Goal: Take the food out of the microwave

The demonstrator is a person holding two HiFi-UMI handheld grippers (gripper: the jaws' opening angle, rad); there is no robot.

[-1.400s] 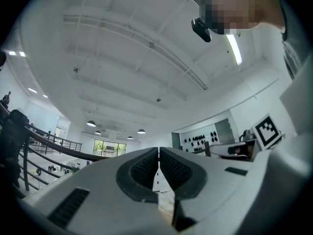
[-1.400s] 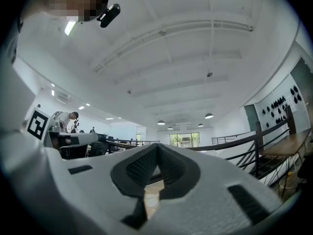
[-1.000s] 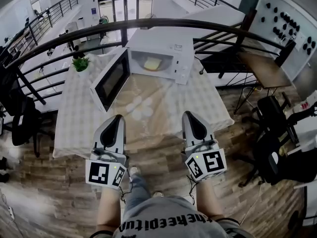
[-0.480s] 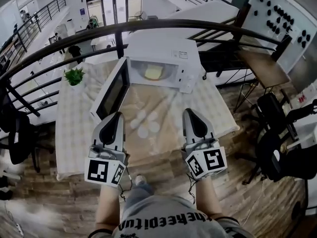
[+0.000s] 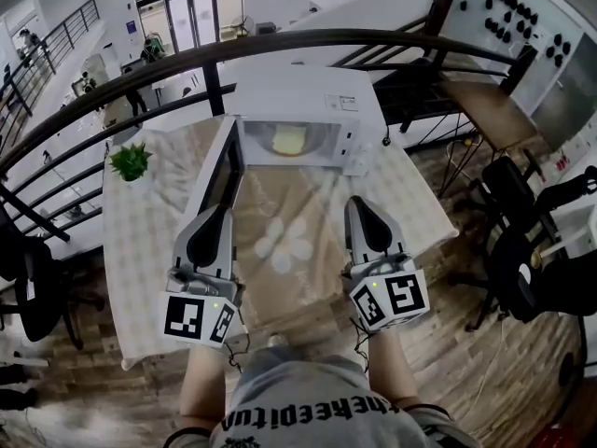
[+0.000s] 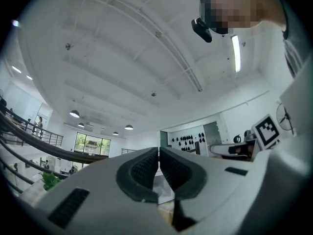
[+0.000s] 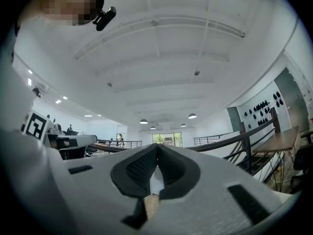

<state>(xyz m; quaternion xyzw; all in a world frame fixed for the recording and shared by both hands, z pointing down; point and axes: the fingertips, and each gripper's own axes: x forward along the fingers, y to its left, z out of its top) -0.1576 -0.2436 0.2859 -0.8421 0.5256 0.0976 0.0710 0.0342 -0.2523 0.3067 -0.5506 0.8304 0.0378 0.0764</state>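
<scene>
Above the table's [image 5: 140, 241] near edge, the left gripper [image 5: 216, 215] and right gripper [image 5: 359, 205] hang side by side, jaws pressed together, empty. Well beyond them, at the far edge, the food [image 5: 289, 140] lies inside the open-doored microwave [image 5: 308, 91].

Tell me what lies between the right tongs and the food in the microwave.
Head view: only bare tablecloth separates the right tongs from the food inside the open microwave; nothing stands on that stretch.

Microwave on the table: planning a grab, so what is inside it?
Inside the open white box-shaped microwave lies one pale yellow piece of food. The microwave's own top covers the cavity's back, so anything there is unseen.
</scene>
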